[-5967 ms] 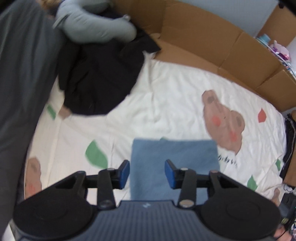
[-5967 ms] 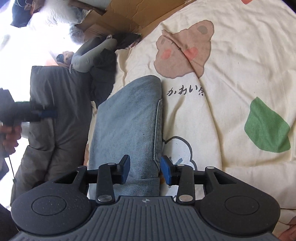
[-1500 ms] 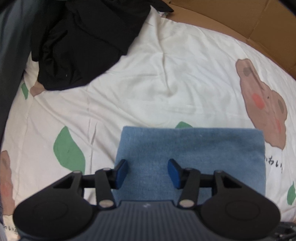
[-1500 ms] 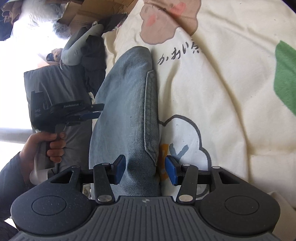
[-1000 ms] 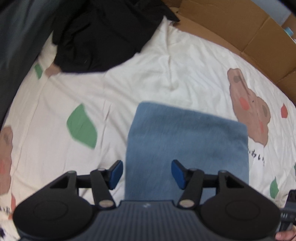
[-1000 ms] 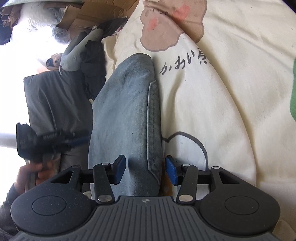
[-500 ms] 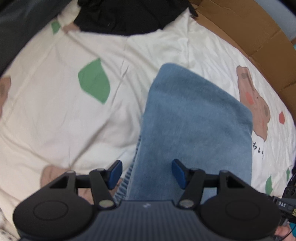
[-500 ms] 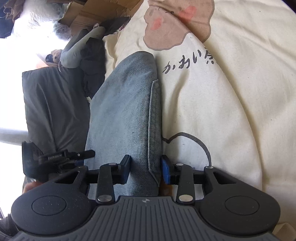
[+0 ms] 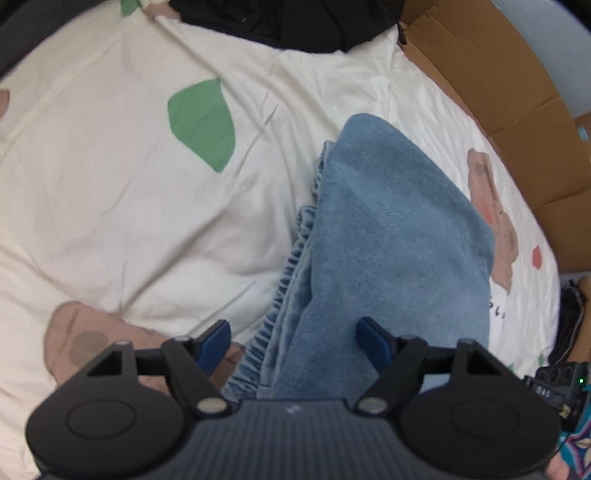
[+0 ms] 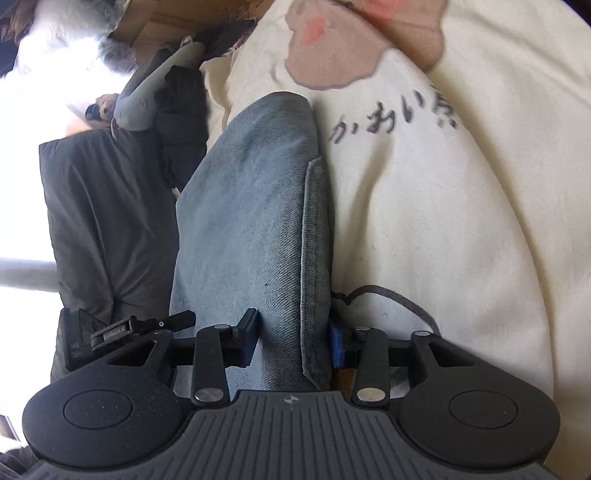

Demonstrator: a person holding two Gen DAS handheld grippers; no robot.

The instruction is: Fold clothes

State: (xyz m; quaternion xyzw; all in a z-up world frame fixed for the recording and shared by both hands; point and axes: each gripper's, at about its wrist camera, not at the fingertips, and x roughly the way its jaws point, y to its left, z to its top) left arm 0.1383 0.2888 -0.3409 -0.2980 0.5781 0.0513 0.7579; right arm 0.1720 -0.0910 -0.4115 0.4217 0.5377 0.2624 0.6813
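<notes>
Folded blue jeans [image 9: 388, 229] lie on a cream bedsheet [image 9: 110, 184] printed with bears and green leaves. My left gripper [image 9: 293, 341] hangs over the jeans' near end, pointing steeply down. Its jaws are opening, and the gathered waistband edge lies between the blue pads without touching them. In the right wrist view my right gripper [image 10: 291, 339] is shut on the jeans [image 10: 243, 221], its pads pressing both sides of the thick seamed fold. The left gripper [image 10: 129, 328] shows there at the lower left, beside the jeans.
A pile of black clothes [image 9: 288, 18] lies at the sheet's far edge. Brown cardboard [image 9: 517, 92] lines the right side. In the right wrist view a dark grey garment [image 10: 103, 206] and a grey sleeve [image 10: 155, 96] lie past the jeans.
The left gripper has dropped toward the jeans' waistband edge, rolled, and spread its jaws wider. The right gripper's jaws have narrowed onto the jeans' fold; that hand stayed in place.
</notes>
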